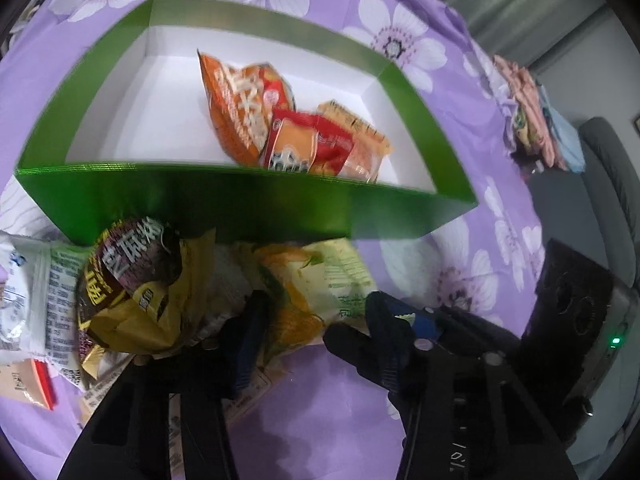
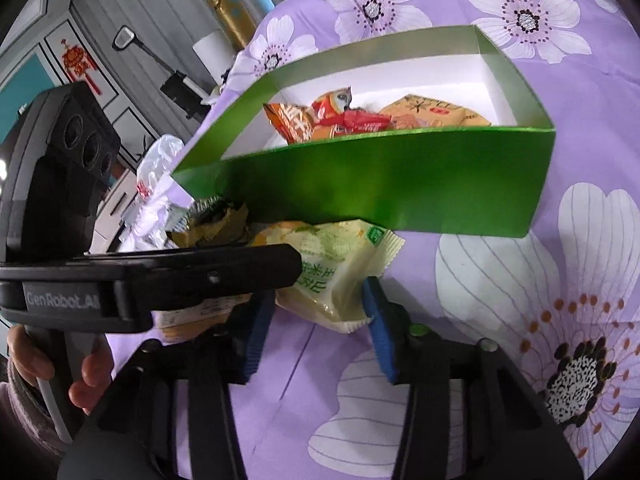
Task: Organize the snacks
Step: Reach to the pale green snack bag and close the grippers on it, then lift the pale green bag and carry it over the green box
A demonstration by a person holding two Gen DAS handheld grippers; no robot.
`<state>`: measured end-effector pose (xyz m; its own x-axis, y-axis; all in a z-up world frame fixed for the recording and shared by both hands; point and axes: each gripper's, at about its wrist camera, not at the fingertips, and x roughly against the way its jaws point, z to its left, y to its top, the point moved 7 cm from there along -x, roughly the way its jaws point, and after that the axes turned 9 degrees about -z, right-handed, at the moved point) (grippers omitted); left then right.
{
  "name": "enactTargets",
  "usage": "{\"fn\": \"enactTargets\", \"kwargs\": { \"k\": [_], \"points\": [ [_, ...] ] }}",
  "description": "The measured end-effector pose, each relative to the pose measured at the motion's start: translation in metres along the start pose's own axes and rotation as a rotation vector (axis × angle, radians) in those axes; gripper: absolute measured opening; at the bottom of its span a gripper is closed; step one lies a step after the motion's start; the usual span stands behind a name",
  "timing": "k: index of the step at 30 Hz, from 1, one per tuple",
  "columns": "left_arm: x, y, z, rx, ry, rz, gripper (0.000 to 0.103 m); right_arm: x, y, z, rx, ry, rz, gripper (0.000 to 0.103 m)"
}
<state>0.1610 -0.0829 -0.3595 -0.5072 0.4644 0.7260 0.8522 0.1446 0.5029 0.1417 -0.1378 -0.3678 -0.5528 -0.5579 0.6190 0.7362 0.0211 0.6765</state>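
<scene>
Both grippers are down at the near wall of the green box, which sits on the purple flowered cloth, and both are on the same snack. The yellow-green packet lies on the cloth just in front of the box, its far edge right up against the green wall.

In the right wrist view the right gripper points down at the packet. Its blue pads are drawn in close on either side of the packet's near end and press on it, so it's clamped on the packet.

The left gripper comes in from the side; in the right wrist view its black finger lies across the packet's left part. In its own view the fingers straddle the packet with only a narrow gap. Part of the right gripper crowds in there, so whether the left pads actually bite, I can't tell. A hand grips its handle at the lower left.

Inside the box there's a small cluster on the white floor. An orange bag leans there with a red packet against it, and another orange packet lies just beside them.

Outside, left of the yellow-green packet, a brown-and-yellow packet lies crumpled against the box wall, and a white packet lies beyond it.
</scene>
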Motion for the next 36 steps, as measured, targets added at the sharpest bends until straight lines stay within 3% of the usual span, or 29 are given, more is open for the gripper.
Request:
{"fn": "enactTargets", "kwargs": {
  "k": [3,8,18,24,36],
  "points": [
    [0.001,0.002,0.006,0.031,-0.002,-0.014,0.033,-0.004,-0.004,0.001,0.030,-0.018,0.005,0.031],
    [0.008,0.001,0.002,-0.003,0.009,-0.032,0.029,0.000,-0.002,0.006,0.071,-0.014,-0.013,0.020],
    [0.042,-0.010,-0.023,-0.033,-0.044,-0.082,0.029,0.035,0.000,0.022,0.127,-0.035,-0.083,0.018],
    [0.072,-0.013,-0.041,-0.082,-0.033,-0.149,0.029,0.064,0.000,0.040,0.166,-0.036,-0.133,0.018],
    [0.111,0.012,-0.071,-0.172,-0.030,-0.263,0.029,0.105,0.027,0.065,0.234,-0.038,-0.237,0.018]
  ]
}}
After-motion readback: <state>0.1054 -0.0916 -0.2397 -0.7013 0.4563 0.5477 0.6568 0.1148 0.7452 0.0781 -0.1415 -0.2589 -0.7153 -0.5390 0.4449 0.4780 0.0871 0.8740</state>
